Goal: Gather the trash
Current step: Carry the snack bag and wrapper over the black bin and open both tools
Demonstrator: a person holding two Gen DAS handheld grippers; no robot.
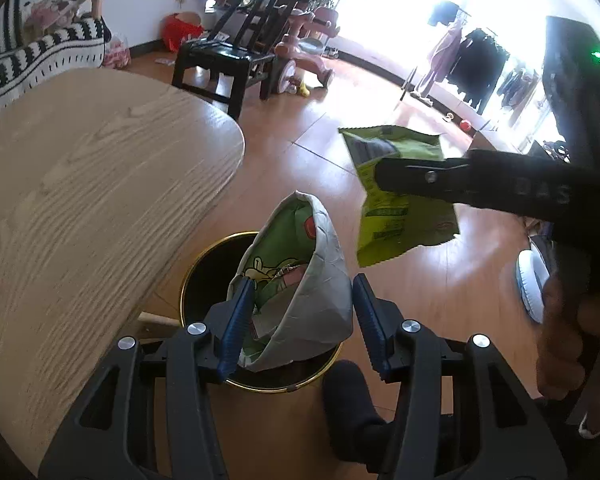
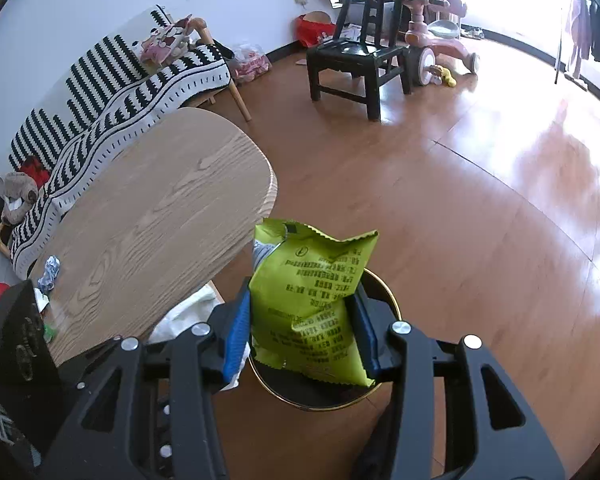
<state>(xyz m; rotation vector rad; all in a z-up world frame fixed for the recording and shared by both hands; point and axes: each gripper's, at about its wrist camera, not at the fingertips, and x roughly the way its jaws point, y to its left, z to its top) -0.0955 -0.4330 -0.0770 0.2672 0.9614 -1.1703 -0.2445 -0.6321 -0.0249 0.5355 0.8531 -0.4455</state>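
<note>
A black trash bin with a gold rim (image 1: 198,264) stands on the floor beside the wooden table (image 1: 80,200). My left gripper (image 1: 300,320) is open above the bin; a crumpled silver-and-green snack bag (image 1: 312,280) sits between its blue pads, dropping into the bin. My right gripper (image 2: 304,328) is shut on a flat lime-green snack bag (image 2: 316,304) and holds it over the bin's rim (image 2: 384,284). It shows in the left wrist view (image 1: 404,204) to the right of the bin, pinched in the black fingers (image 1: 420,178).
Crumpled wrappers (image 2: 50,274) lie on the table's near end (image 2: 140,220). A striped sofa (image 2: 120,92) stands behind the table. A black chair (image 2: 360,52) and a pink tricycle (image 2: 432,44) stand across the wooden floor (image 2: 480,200).
</note>
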